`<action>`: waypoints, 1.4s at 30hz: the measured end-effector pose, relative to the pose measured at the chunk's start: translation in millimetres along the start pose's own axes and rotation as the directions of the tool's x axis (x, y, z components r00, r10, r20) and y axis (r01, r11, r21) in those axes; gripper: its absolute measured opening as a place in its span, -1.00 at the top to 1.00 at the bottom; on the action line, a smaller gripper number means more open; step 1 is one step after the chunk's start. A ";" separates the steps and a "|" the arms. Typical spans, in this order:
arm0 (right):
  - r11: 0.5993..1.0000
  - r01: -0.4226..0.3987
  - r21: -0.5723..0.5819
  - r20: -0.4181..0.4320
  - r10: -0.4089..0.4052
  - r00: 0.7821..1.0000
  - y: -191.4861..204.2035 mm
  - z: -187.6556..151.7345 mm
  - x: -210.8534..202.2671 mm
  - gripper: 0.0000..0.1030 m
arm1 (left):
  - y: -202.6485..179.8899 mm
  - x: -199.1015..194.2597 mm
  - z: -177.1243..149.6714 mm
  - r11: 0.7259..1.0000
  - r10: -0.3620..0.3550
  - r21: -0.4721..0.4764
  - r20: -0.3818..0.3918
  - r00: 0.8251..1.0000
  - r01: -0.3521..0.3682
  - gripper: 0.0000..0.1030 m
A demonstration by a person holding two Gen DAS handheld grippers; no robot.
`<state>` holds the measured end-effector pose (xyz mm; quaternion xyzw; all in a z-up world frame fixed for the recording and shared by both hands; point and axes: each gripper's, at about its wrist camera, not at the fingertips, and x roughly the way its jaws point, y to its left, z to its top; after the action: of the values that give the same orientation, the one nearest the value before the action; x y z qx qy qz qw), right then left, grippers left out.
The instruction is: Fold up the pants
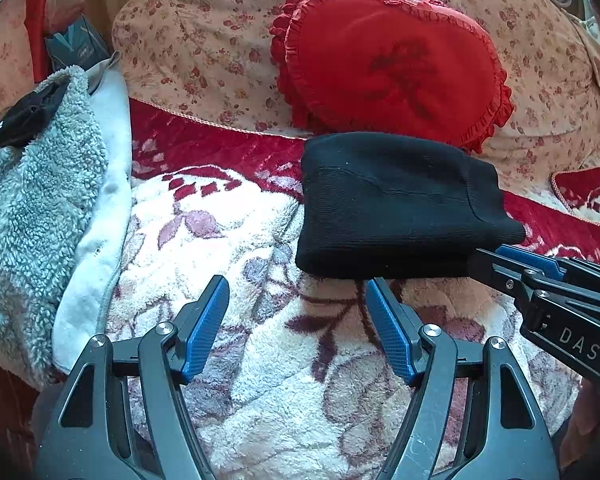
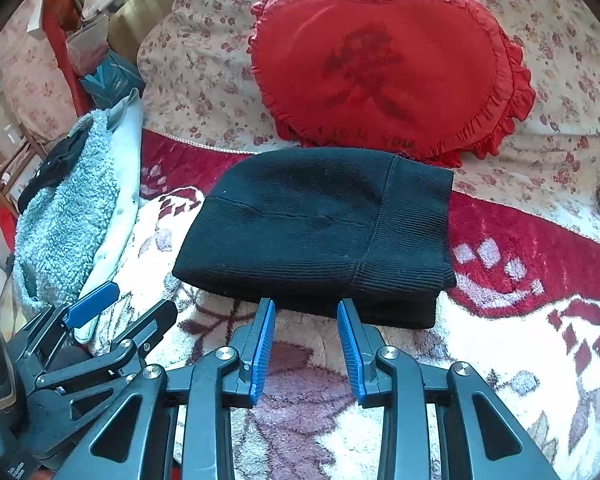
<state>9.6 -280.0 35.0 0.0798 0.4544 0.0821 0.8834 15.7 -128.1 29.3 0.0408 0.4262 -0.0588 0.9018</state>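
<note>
The black knit pants (image 1: 396, 208) lie folded into a compact bundle on the floral fleece blanket (image 1: 260, 320); they also show in the right wrist view (image 2: 316, 232). My left gripper (image 1: 298, 284) is open and empty, just short of the bundle's near left edge. My right gripper (image 2: 306, 306) is open and empty, its fingertips right at the bundle's near edge. The right gripper shows in the left wrist view (image 1: 540, 268) at the bundle's near right corner. The left gripper shows in the right wrist view (image 2: 136, 300) to the left of the pants.
A red heart-shaped cushion (image 2: 388, 68) leans on a floral pillow (image 2: 204, 80) just behind the pants. A grey fleece garment (image 1: 40, 200) with something black on top lies at the left. Boxes and clutter (image 2: 100, 56) stand at the far left.
</note>
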 end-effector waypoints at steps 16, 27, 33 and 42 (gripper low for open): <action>1.000 0.002 0.005 -0.003 -0.002 1.000 1.0 -3.8 -2.7 0.38 | -6.0 -2.7 -3.6 1.000 -0.003 0.006 -0.004 1.000 0.003 -0.39; 1.000 0.001 0.010 -0.011 0.000 1.000 0.0 -4.8 0.2 0.38 | -6.5 0.7 -4.5 1.000 -0.006 0.007 -0.013 1.000 0.006 -0.39; 1.000 0.001 0.011 -0.013 -0.001 1.000 -0.4 -5.7 1.2 0.38 | -6.6 1.7 -5.8 1.000 -0.007 0.007 -0.017 1.000 0.007 -0.39; 1.000 0.003 0.009 -0.017 -0.002 1.000 0.8 -6.7 1.8 0.37 | -6.7 1.6 -7.0 1.000 -0.007 0.010 -0.018 1.000 0.007 -0.39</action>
<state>5.1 -278.4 29.8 0.0826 0.4622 0.0796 0.8793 10.4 -134.0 23.5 0.0443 0.4340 -0.0637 0.8976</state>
